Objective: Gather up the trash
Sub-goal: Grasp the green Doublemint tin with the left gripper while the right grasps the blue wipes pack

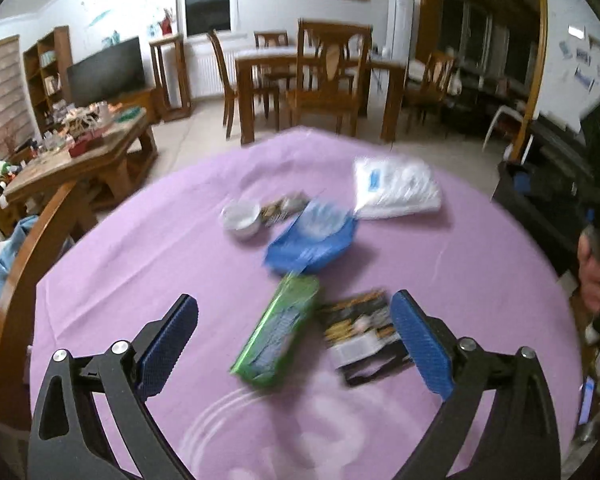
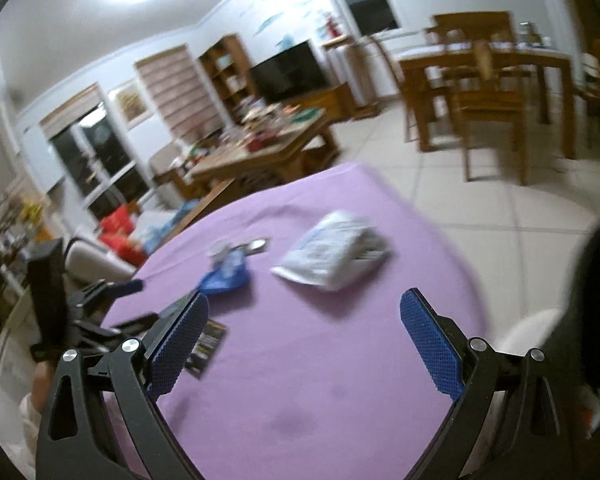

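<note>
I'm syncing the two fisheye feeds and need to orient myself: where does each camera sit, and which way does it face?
Left wrist: rides the left gripper, jaws open, looking across the purple table at the green packet, dark wrapper, blue bag and white bag; a hand shows at the right edge.
Right wrist: rides the right gripper, jaws open, facing the table's far edge and the white bag; the left gripper shows at left.
Shared: table, blue bag, white bag, dining set, television.
</note>
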Motion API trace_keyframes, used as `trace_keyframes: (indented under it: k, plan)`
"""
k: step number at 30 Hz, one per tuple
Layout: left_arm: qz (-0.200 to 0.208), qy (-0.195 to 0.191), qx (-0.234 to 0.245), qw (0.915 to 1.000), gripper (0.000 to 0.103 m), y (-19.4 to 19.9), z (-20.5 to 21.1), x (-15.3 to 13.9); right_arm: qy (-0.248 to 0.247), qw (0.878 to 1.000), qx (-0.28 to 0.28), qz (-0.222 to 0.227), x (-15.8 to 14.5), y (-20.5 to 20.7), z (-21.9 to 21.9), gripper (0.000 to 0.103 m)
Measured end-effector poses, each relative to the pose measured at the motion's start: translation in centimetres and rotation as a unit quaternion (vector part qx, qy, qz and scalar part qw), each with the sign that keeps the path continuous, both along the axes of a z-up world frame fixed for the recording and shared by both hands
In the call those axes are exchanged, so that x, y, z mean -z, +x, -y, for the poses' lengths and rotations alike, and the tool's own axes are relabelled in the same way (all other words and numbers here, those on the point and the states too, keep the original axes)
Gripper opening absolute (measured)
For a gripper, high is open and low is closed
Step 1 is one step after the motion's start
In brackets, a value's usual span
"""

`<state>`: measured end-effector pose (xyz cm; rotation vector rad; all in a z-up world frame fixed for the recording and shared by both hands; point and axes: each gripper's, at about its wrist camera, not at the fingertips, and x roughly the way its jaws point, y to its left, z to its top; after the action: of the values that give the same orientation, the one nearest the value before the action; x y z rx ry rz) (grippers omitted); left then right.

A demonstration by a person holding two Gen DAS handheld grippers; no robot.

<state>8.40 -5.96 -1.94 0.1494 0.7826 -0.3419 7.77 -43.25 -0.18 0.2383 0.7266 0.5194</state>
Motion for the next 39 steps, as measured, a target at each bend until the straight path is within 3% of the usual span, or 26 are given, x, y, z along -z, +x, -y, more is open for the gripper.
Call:
trace_keyframes:
  k: [9,10,13,19,25,27,29,35,39]
  plan:
    - [-0.059,-0.019,0.017,0.9979,0.050,2.3,-1.5,3.0,-0.044,0.996,-0.072,-0.027,1.4,5.0,-10.7,0.095]
    - [-0.059,-0.021,0.018,0.9979,0.049,2.3,-1.6,3.2,-0.051,0.995,-0.077,-0.031,1.7,5.6,-11.9,0.095]
    - [-0.052,-0.020,0.008,0.9984,0.032,2.1,-2.5,3.2,-0.069,0.993,-0.087,-0.038,2.6,6.8,-14.4,0.095]
    - [-0.043,-0.091,-0.053,0.9936,0.031,1.9,-6.6,2.6,-0.110,0.987,-0.108,-0.048,4.2,9.1,-18.9,0.095]
    - [-0.020,-0.121,-0.086,0.9888,0.031,2.0,-8.6,1.7,-0.174,0.975,-0.124,-0.060,6.9,10.3,-23.1,0.095]
    - [-0.015,-0.127,-0.090,0.9877,0.031,1.9,-9.0,1.6,-0.202,0.971,-0.122,-0.042,7.3,10.3,-24.4,0.088]
    - [-0.013,-0.130,-0.091,0.9872,0.031,2.2,-8.9,1.4,-0.231,0.966,-0.117,-0.024,7.5,10.1,-25.2,0.071]
    - [-0.003,-0.142,-0.078,0.9867,0.031,2.3,-9.0,1.1,-0.166,0.980,-0.110,-0.026,6.1,10.3,-23.2,0.043]
    - [0.010,-0.152,-0.063,0.9864,0.031,2.1,-8.3,0.5,-0.115,0.988,-0.104,-0.020,4.4,9.1,-19.7,0.039]
